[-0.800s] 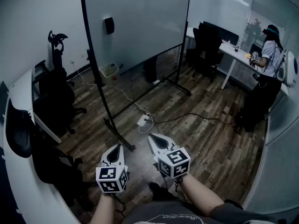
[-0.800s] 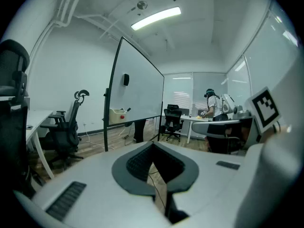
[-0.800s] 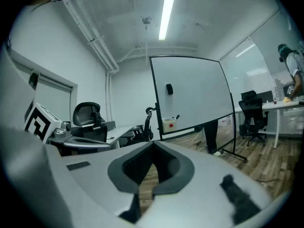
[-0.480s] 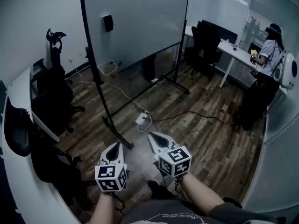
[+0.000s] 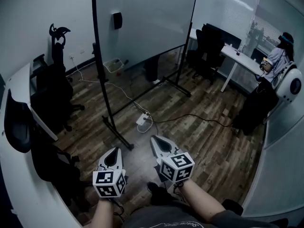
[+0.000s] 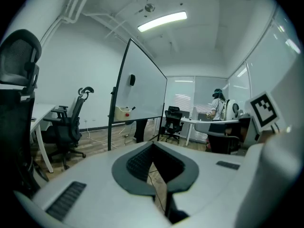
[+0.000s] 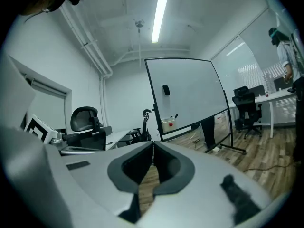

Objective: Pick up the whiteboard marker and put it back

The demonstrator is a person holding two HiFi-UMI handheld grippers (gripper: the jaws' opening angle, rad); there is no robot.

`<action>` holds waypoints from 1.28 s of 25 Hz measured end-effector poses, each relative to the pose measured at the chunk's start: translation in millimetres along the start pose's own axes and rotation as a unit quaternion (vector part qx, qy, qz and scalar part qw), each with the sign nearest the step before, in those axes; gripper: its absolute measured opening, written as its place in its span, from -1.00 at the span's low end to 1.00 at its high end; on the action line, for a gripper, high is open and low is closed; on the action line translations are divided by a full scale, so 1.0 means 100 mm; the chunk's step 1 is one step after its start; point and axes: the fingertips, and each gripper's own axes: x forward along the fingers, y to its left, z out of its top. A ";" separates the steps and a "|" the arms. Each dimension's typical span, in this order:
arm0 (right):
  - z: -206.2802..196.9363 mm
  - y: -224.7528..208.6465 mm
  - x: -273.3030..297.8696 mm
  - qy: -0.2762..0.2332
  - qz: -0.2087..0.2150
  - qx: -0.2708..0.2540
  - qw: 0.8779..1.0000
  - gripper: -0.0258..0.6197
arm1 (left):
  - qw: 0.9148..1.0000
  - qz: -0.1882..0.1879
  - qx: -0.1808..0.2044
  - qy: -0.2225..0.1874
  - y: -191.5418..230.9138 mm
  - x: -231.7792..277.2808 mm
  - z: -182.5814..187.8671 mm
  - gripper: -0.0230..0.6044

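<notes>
Wood floor (image 5: 199,137) across the room. The wheeled whiteboard (image 5: 147,18) stands far ahead of me, with black office chairs (image 5: 52,89) at the left beside a white tabletop (image 5: 19,89). I hold both tools low and near, above the floor. My left tool (image 5: 115,151) is clenched, tips together, nothing between. My right tool (image 5: 154,139) is likewise clenched and empty. A cream box (image 7: 167,124) sits at the board's lower edge. The whiteboard marker (image 7: 175,116), a dark stick, pokes out of it, well apart from both tools.
</notes>
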 end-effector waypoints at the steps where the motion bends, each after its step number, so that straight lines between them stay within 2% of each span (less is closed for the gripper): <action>1: -0.02 0.02 -0.01 0.000 -0.003 0.004 1.000 -0.85 | 1.000 -0.001 -0.001 0.001 0.02 -0.03 -0.03 -0.88; 7: -0.19 0.08 0.06 0.016 -0.003 0.011 1.000 -0.85 | 1.000 -0.005 0.001 -0.001 0.11 -0.08 -0.07 -0.88; 11: -0.12 0.03 0.30 0.009 0.004 0.009 1.000 -0.85 | 1.000 0.003 -0.002 -0.005 0.22 0.08 0.00 -0.88; 19: 0.10 -0.46 1.05 0.010 0.027 0.004 1.000 -0.85 | 1.000 0.027 -0.008 -0.002 0.46 0.86 0.24 -0.88; 32: 0.61 -1.45 2.12 0.015 0.068 -0.002 0.998 -0.84 | 0.998 0.066 -0.005 0.007 0.58 2.21 0.76 -0.88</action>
